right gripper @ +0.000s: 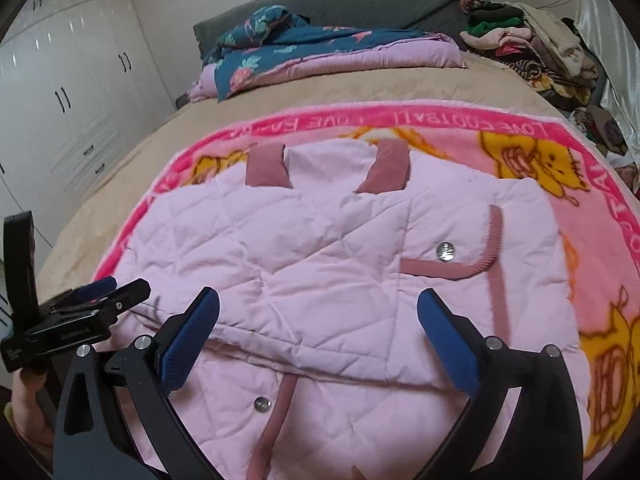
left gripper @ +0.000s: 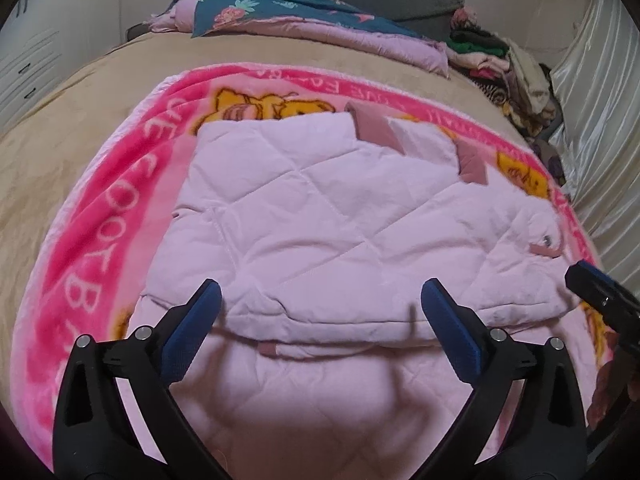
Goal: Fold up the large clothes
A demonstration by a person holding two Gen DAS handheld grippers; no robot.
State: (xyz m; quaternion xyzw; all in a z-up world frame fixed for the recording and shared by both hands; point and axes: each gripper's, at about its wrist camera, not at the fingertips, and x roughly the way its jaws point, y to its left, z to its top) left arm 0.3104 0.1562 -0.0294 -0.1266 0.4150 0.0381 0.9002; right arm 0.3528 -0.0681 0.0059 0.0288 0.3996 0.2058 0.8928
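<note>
A light pink quilted jacket (left gripper: 328,216) with darker pink cuffs lies folded on a bright pink cartoon blanket (left gripper: 112,208) on the bed. In the right wrist view the jacket (right gripper: 320,264) shows a snap-button pocket and both cuffs at its far edge. My left gripper (left gripper: 320,300) is open and empty, just above the jacket's near folded edge. My right gripper (right gripper: 318,308) is open and empty over the jacket's near part. The left gripper also shows at the left edge of the right wrist view (right gripper: 100,292), and its jaws there are hard to read.
The beige bed cover (right gripper: 132,148) surrounds the blanket. A folded blue floral quilt (right gripper: 304,52) lies by the grey headboard. A pile of clothes (right gripper: 532,48) sits at the far right. White wardrobes (right gripper: 68,92) stand to the left, a curtain (left gripper: 596,92) to the right.
</note>
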